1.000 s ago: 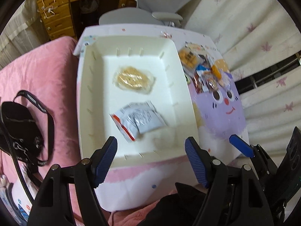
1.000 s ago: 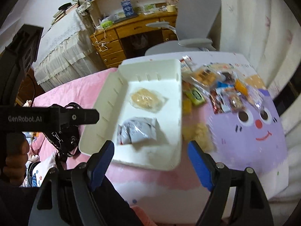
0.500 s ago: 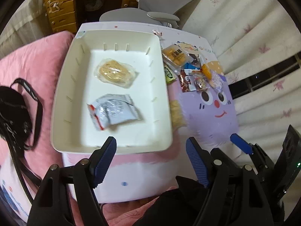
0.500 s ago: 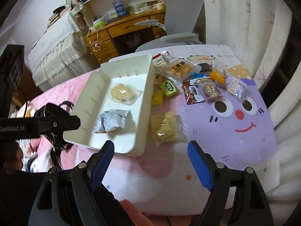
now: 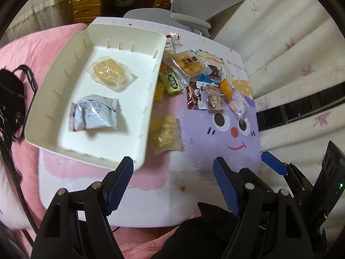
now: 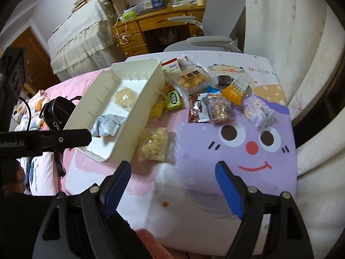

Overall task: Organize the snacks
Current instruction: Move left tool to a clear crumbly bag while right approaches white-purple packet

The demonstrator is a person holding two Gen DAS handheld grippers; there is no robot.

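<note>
White plastic tray [image 5: 148, 99], left of centre, holds a clear-wrapped rice cracker [image 5: 108, 72] and a grey packet [image 5: 94, 113]; more snacks [image 6: 207, 95] lie heaped just right of it on the cartoon-face mat [image 6: 248, 155]. My left gripper [image 5: 172, 180] and right gripper [image 6: 173, 186] hang spread and empty, lower frame.

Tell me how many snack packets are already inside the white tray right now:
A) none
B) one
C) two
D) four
C: the white tray holds just a clear-wrapped round biscuit and a grey foil packet; the other snacks lie outside it on the purple cartoon mat.
</note>
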